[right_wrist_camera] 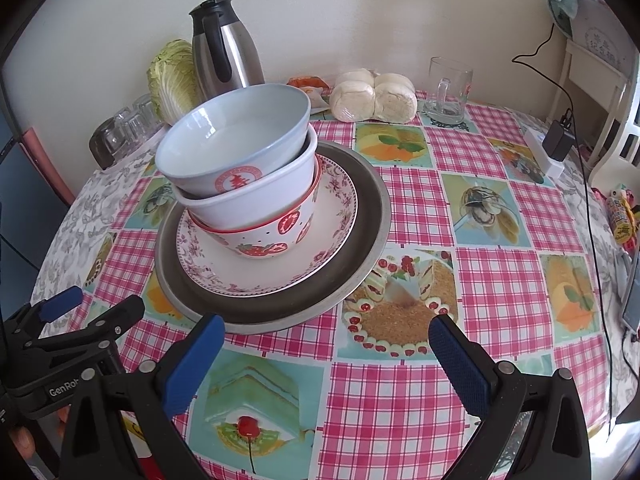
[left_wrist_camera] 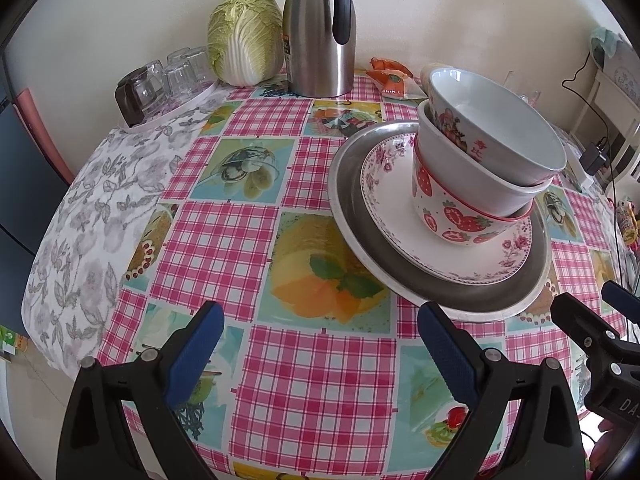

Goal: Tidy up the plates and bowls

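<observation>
A stack stands on the checked table: a metal plate [left_wrist_camera: 352,216] [right_wrist_camera: 372,216] at the bottom, a floral plate [left_wrist_camera: 384,184] [right_wrist_camera: 340,204] on it, then a strawberry bowl [left_wrist_camera: 444,216] [right_wrist_camera: 280,236], a white bowl [left_wrist_camera: 460,168] [right_wrist_camera: 260,196] and a tilted pale blue bowl [left_wrist_camera: 500,120] [right_wrist_camera: 240,128] on top. My left gripper [left_wrist_camera: 320,316] is open and empty, just left of and in front of the stack. My right gripper [right_wrist_camera: 324,328] is open and empty, just in front of the metal plate's near rim. Each gripper shows at the edge of the other's view.
At the back stand a steel thermos jug [left_wrist_camera: 320,32] [right_wrist_camera: 224,48], a cabbage [left_wrist_camera: 244,36] [right_wrist_camera: 172,76], upturned glasses on a tray [left_wrist_camera: 168,80], wrapped buns [right_wrist_camera: 372,96], a glass mug [right_wrist_camera: 448,88] and snack packets [left_wrist_camera: 392,76]. A charger and cables [right_wrist_camera: 560,140] lie at the right.
</observation>
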Tool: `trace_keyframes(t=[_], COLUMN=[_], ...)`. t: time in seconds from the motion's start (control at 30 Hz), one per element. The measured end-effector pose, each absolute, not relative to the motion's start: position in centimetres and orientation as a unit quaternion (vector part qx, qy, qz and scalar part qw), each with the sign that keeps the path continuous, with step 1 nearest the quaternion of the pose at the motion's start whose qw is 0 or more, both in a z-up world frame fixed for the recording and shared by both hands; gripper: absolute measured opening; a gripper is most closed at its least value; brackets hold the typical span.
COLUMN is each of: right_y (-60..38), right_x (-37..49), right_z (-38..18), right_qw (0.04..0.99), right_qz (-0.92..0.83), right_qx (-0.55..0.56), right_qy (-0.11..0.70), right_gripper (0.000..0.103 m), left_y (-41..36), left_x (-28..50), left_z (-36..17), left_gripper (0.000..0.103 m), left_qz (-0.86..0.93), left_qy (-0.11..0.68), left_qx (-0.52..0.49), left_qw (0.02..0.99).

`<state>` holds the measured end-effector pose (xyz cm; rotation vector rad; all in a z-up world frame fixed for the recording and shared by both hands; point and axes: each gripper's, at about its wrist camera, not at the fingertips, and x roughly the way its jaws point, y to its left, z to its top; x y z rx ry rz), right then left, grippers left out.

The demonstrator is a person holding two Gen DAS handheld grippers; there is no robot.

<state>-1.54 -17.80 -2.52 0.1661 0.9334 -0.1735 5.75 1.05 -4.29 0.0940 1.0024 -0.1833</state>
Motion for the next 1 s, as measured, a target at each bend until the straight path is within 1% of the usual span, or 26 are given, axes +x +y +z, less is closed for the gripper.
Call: trace_keyframes(t=[1.0], right_y=[-17.93], right_x=[-1.54], right_z=[-2.73], right_qw=[0.884], right_qz=[-0.086], right_qx=[0.082], right_qy=[0.452], right_gripper=[0.103], left_y=[1.44], left_x=[5.93], left_z=[-4.57], left_gripper=[0.098], left_qz=[-0.079], left_qy=[0.485], left_qx=[0.038], left_qw=[0.87])
